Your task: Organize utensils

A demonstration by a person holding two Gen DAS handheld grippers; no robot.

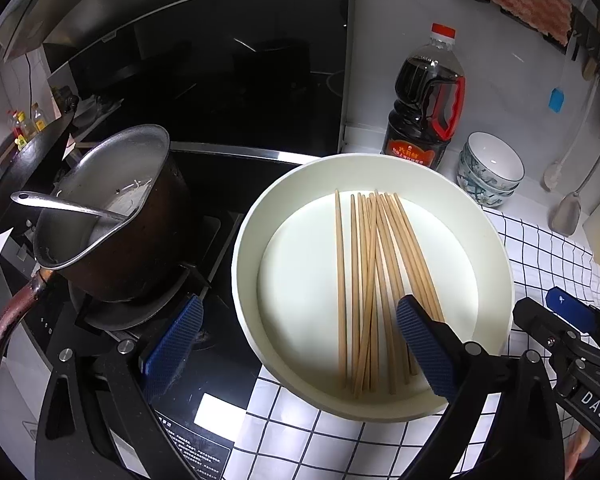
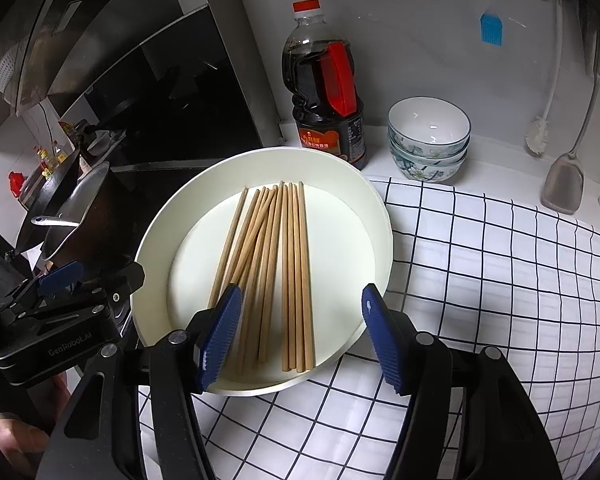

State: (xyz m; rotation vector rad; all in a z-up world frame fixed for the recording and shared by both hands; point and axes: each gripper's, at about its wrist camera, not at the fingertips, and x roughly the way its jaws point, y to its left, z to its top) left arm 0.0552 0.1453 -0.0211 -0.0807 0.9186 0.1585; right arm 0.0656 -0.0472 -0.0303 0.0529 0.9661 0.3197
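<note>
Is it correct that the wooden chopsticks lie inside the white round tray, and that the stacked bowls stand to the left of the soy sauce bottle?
Not quite. The chopsticks do lie inside the white round tray, but the stacked bowls stand to the right of the soy sauce bottle, not the left. The right wrist view shows this clearly.

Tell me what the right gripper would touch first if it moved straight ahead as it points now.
Most likely the wooden chopsticks in the white dish: the open right gripper points at their near ends, though its height above them is unclear.
</note>
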